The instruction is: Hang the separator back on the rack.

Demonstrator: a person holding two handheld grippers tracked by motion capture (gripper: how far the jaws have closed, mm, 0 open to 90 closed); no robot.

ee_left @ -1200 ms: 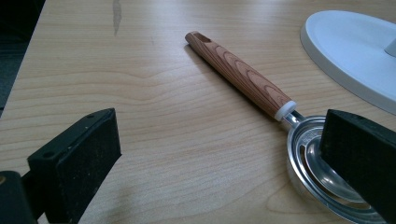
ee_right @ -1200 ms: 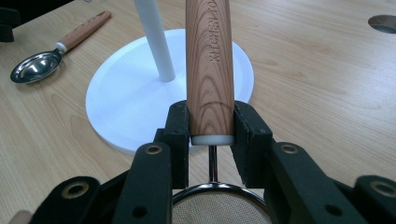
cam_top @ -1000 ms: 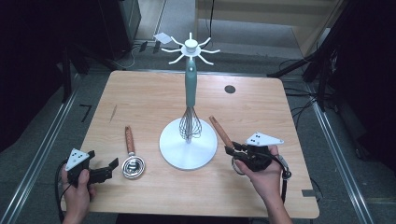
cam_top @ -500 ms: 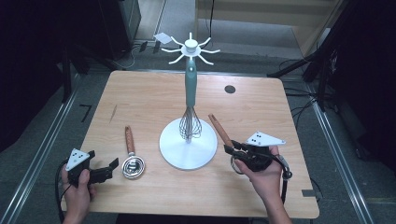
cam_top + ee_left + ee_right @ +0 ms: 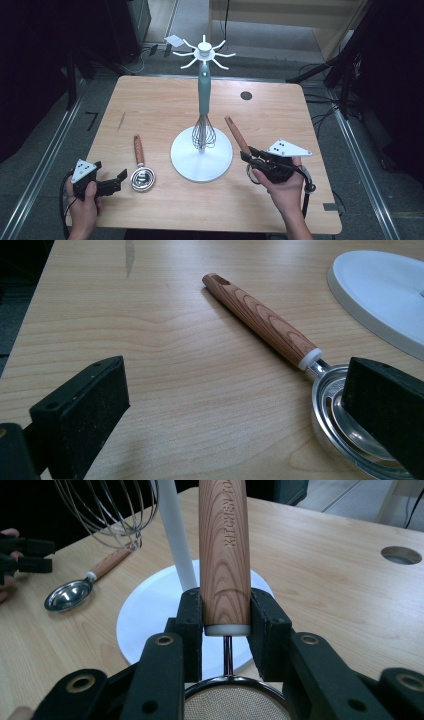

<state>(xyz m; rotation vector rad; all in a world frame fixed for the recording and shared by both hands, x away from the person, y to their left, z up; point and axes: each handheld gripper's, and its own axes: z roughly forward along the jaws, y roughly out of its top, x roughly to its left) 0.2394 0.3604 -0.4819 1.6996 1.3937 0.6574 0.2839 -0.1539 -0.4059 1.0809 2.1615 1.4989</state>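
Note:
A white utensil stand (image 5: 201,161) with hooks at its top stands mid-table. A teal-handled whisk (image 5: 203,131) hangs on it, its wires just over the base. My right gripper (image 5: 248,156) is shut on the wooden handle of a mesh strainer (image 5: 225,545), near the handle's white collar. The handle points up toward the stand's base (image 5: 150,615). A metal scoop with a wooden handle (image 5: 141,172) lies left of the stand. My left gripper (image 5: 235,405) is open, its right jaw over the scoop's bowl (image 5: 340,425), and nothing is held.
A round cable hole (image 5: 246,95) sits in the table's far right part. Dark stands and cables surround the table. Bare wood lies at the back left. The person's left hand and its gripper (image 5: 25,555) show at the left edge of the right gripper view.

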